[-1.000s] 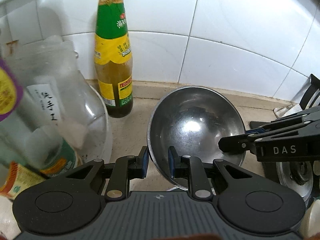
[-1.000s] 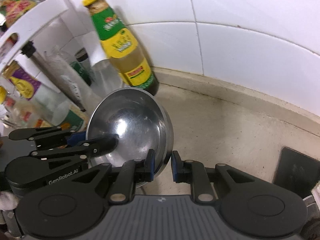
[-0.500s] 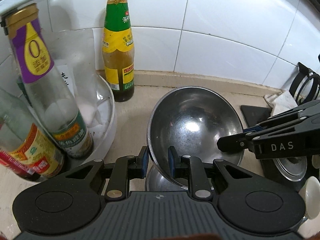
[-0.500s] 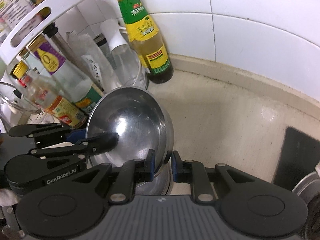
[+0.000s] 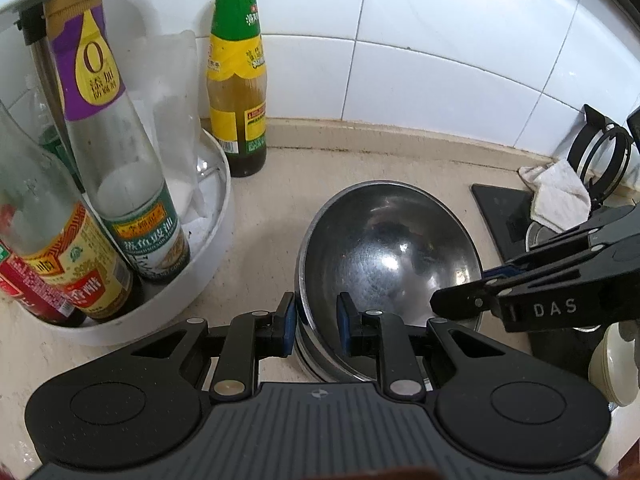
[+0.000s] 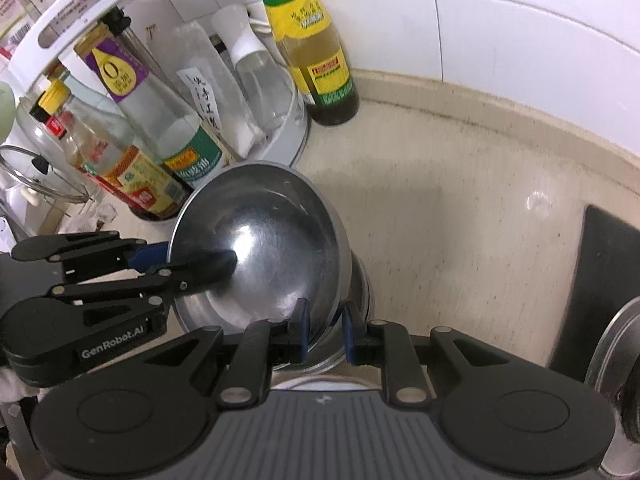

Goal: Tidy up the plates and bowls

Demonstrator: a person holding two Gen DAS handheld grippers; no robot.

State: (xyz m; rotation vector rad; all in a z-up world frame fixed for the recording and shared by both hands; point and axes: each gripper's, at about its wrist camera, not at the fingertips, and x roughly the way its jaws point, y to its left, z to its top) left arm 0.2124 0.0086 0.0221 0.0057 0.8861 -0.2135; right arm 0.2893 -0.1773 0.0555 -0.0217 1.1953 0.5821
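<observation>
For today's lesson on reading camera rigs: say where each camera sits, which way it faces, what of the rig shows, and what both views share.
Left wrist: sits on the left gripper, facing the tiled wall; the right gripper enters from the right.
Right wrist: sits on the right gripper, facing the counter corner; the left gripper enters from the left.
Shared: the steel bowl, gripped at opposite rims, and the green-labelled bottle.

green-label sauce bottle [image 5: 237,92] | white condiment rack [image 5: 208,240] | crumpled rag [image 5: 560,194] | beige counter [image 6: 460,208]

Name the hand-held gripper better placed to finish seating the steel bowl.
Probably the left hand-held gripper: its side of the steel bowl sits above the stacked bowls; the right hand-held gripper's side looks nested.
</observation>
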